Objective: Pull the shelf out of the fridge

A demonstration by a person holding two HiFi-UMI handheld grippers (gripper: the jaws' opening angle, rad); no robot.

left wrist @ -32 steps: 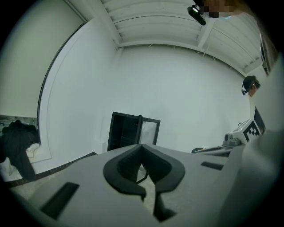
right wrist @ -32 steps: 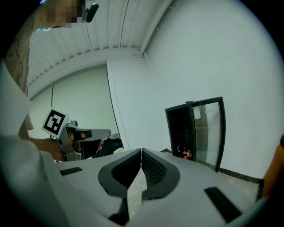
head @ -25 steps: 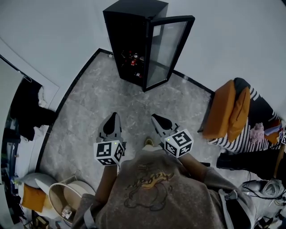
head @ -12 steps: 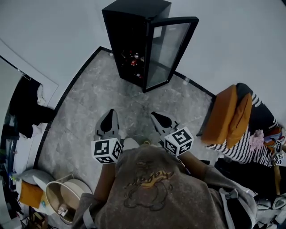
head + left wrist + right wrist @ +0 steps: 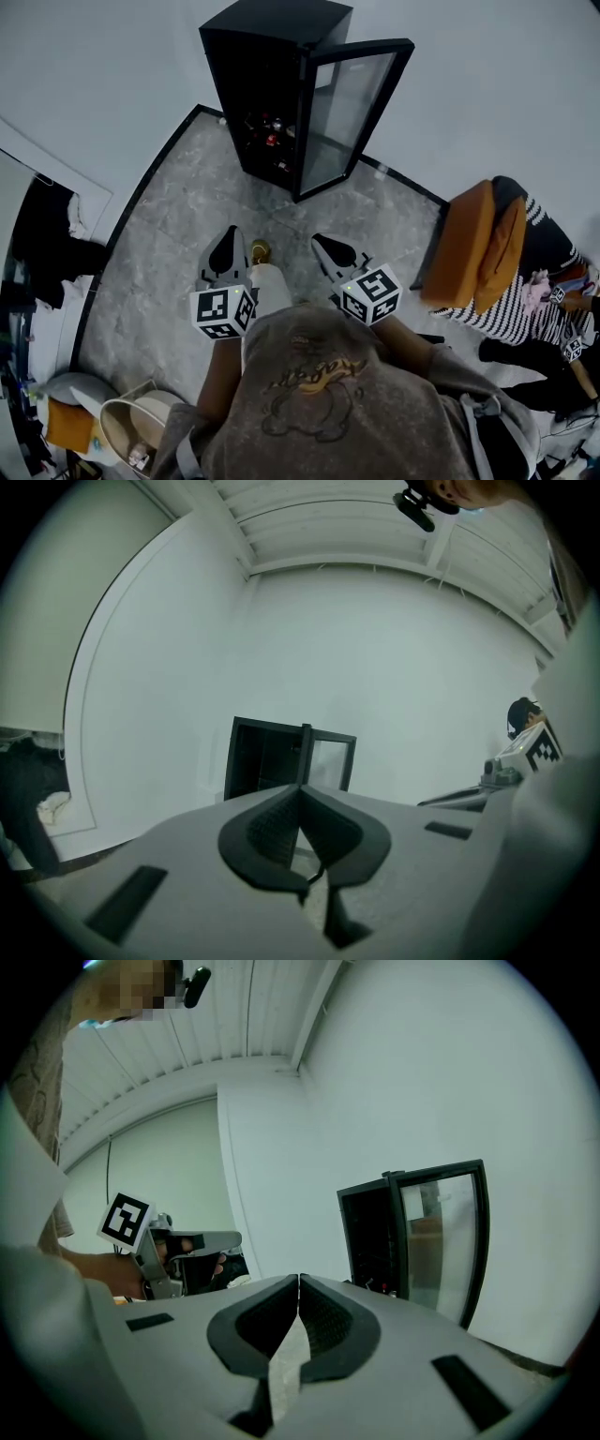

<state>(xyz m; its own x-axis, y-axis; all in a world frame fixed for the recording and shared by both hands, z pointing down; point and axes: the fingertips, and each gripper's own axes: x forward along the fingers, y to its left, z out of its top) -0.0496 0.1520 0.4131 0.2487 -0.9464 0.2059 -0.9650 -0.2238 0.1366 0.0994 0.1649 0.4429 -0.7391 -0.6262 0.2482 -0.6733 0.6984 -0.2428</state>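
Note:
A small black fridge (image 5: 267, 84) stands against the white wall, its glass door (image 5: 349, 108) swung open to the right. Small items lie on a low shelf (image 5: 267, 141) inside; the shelf itself is hard to make out. The left gripper (image 5: 228, 249) and the right gripper (image 5: 328, 247) hang side by side, well short of the fridge, both shut and empty. In the left gripper view the fridge (image 5: 267, 757) is far ahead beyond the gripper (image 5: 301, 789). The right gripper view has the fridge (image 5: 375, 1232) to the right of the gripper (image 5: 298, 1282).
Grey marble floor (image 5: 178, 225) lies between me and the fridge. An orange chair (image 5: 473, 239) with striped cloth stands at the right. A white basin (image 5: 131, 427) sits at the lower left, dark clothes (image 5: 47, 244) at the far left.
I have stepped closer to the fridge; a foot now shows between the grippers. Both grippers stay shut and level.

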